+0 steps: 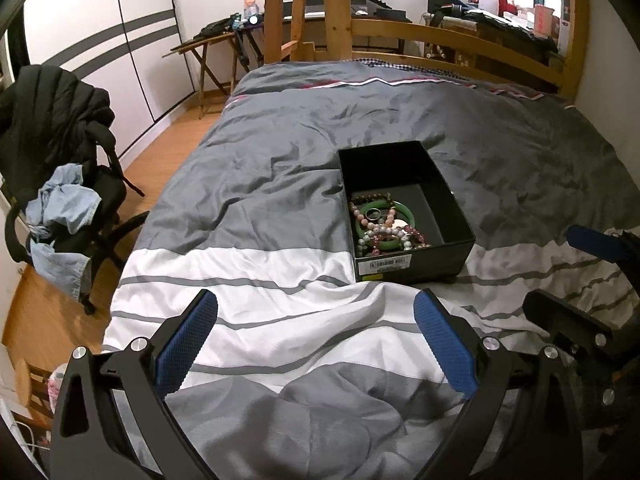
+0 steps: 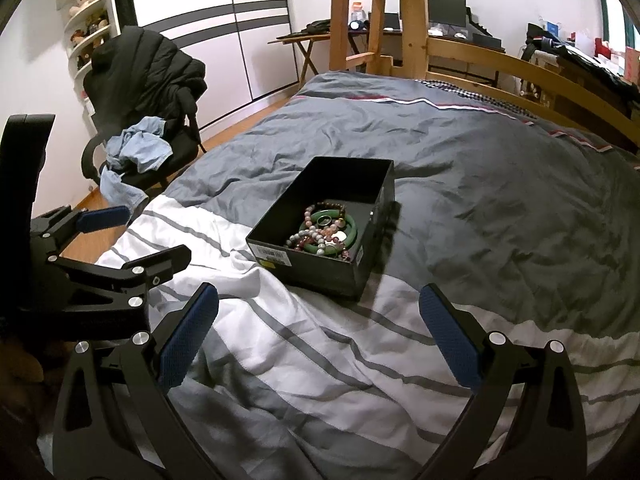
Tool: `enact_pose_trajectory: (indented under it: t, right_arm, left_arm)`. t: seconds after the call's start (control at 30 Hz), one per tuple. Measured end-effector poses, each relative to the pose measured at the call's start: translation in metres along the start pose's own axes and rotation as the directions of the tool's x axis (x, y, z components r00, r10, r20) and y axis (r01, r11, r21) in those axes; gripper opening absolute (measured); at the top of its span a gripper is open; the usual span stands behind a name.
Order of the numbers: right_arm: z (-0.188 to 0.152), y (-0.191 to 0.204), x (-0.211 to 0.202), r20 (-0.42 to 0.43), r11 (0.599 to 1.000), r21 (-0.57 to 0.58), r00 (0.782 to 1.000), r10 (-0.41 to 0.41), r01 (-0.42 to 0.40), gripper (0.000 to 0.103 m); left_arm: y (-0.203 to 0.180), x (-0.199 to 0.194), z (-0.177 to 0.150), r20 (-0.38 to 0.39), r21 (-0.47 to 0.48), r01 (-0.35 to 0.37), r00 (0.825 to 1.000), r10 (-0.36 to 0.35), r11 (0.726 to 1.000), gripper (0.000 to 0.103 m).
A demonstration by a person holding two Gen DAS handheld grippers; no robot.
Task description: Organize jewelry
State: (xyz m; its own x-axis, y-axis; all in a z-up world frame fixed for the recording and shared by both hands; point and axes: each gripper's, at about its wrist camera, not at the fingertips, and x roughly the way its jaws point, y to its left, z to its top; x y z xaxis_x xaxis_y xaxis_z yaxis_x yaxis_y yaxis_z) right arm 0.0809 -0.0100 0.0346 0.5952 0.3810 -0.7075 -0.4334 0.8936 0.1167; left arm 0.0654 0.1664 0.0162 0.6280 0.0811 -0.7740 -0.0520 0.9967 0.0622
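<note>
While both my grippers hang above the near end of the bed, this is what I see:

Left gripper (image 1: 316, 312): spread wide, nothing between its blue pads (image 1: 188, 344); it hovers over the white striped part of the duvet, just short of the box.

Right gripper (image 2: 318, 306): also spread wide and holding nothing; it sits to the right of the left one and points at the box from the near right side.

Box (image 1: 452, 252): a black open-topped box resting on the duvet, about mid-bed and slightly right in my left view; a white barcode label (image 1: 390, 264) is on its near wall.

Jewelry (image 2: 324, 234): all inside the box, heaped in its near half; the far half of the box floor shows bare.

Green bangle (image 2: 352, 236): lies flat in the heap, with beaded bracelets (image 2: 308, 216) in pink, grey and brown draped over and around it.

Ring (image 1: 374, 213): a small dark band lying on the heap, inside the bangle's circle.

Duvet (image 1: 260, 184): grey, rumpled, with a broad white band and thin grey stripes at the near end.

Chair (image 2: 160, 168): off the left side of the bed, with a black jacket (image 2: 144, 68) on its back and pale blue clothing (image 2: 140, 148) on the seat.

Bed frame (image 1: 460, 34): wooden rail and ladder at the far end.
</note>
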Motion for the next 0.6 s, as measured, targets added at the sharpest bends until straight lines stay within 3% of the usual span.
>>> enact_pose_trajectory:
  t: [0.6]
  right_arm:
    - [-0.0018,-0.0078,0.0033,-0.003,1.000,0.021,1.000,-0.004,0.005,0.099]
  left_arm:
    - [-0.0066,-0.0011,0.0000,0.006,0.004,-0.004,1.000,0.004,1.000,0.097]
